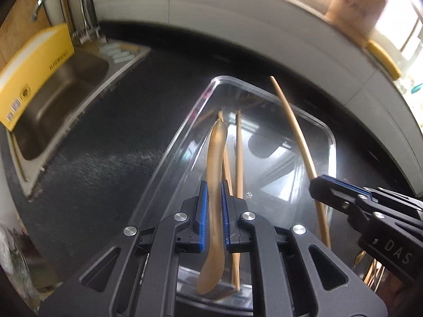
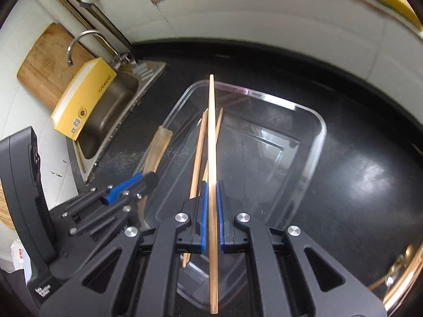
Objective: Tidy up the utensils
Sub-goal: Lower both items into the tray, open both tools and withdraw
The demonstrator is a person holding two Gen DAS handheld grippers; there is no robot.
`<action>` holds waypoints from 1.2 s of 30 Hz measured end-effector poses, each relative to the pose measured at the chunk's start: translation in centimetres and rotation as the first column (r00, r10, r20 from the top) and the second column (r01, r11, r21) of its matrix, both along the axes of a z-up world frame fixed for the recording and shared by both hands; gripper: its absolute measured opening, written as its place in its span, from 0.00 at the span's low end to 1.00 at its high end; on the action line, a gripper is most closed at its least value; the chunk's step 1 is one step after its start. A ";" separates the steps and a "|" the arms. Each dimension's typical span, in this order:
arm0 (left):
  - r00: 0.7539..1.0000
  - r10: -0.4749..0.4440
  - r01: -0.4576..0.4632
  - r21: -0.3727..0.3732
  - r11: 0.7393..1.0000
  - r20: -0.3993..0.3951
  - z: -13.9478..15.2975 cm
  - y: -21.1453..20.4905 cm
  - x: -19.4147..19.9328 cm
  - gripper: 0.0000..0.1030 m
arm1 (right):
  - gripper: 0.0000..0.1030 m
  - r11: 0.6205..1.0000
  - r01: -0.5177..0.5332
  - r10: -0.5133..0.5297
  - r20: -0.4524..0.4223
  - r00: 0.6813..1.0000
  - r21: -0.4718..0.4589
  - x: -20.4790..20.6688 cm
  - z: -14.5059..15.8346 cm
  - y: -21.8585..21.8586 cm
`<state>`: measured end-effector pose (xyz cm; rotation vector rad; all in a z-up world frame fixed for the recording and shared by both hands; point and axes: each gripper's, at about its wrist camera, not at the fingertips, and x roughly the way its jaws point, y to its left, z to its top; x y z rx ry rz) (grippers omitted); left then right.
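My left gripper (image 1: 214, 192) is shut on a translucent amber utensil (image 1: 215, 163) and holds it over a clear plastic box (image 1: 330, 137). Two wooden chopsticks (image 1: 239, 155) lie inside the box. My right gripper (image 2: 211, 192) is shut on a single wooden chopstick (image 2: 212, 142) above the same clear box (image 2: 317, 137); the two chopsticks in the box (image 2: 198, 153) show under it. The right gripper (image 1: 321, 185) with its chopstick (image 1: 293, 121) shows at the right of the left wrist view. The left gripper (image 2: 148, 178) with the amber utensil (image 2: 158, 148) shows at the left of the right wrist view.
The box sits on a black countertop (image 1: 105, 145). A steel sink (image 1: 58, 100) with a tap and a yellow box (image 1: 29, 79) lies to the left. A wooden cutting board (image 2: 45, 63) leans on the wall. A gold-rimmed rack (image 2: 404, 277) stands at the right.
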<state>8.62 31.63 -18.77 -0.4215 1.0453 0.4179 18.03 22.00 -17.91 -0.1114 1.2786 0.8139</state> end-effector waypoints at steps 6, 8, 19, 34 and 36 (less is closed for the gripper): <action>0.999 0.007 -0.008 -0.027 1.000 -0.033 -2.2 0.5 1.3 0.09 | 0.07 1.000 -0.023 0.022 -0.062 0.998 -0.014 1.2 -2.8 1.2; 0.999 0.001 -0.002 -0.026 1.000 -0.037 -2.5 0.3 1.6 0.09 | 0.07 1.000 -0.026 0.024 -0.074 0.997 -0.014 1.5 -3.4 1.5; 0.999 -0.012 0.009 -0.065 0.998 -0.038 -3.1 1.1 2.1 0.35 | 0.13 0.998 0.040 -0.035 -0.118 0.992 0.040 3.9 -3.0 0.1; 0.989 0.036 -0.034 -0.013 0.999 0.145 4.5 1.2 -2.6 0.82 | 0.64 0.985 0.115 -0.124 0.062 0.990 0.128 1.7 6.4 -6.1; 0.986 0.016 -0.019 0.013 1.000 0.164 5.8 0.3 -3.0 0.82 | 0.64 0.983 0.129 -0.141 0.089 0.986 0.130 0.3 7.5 -7.6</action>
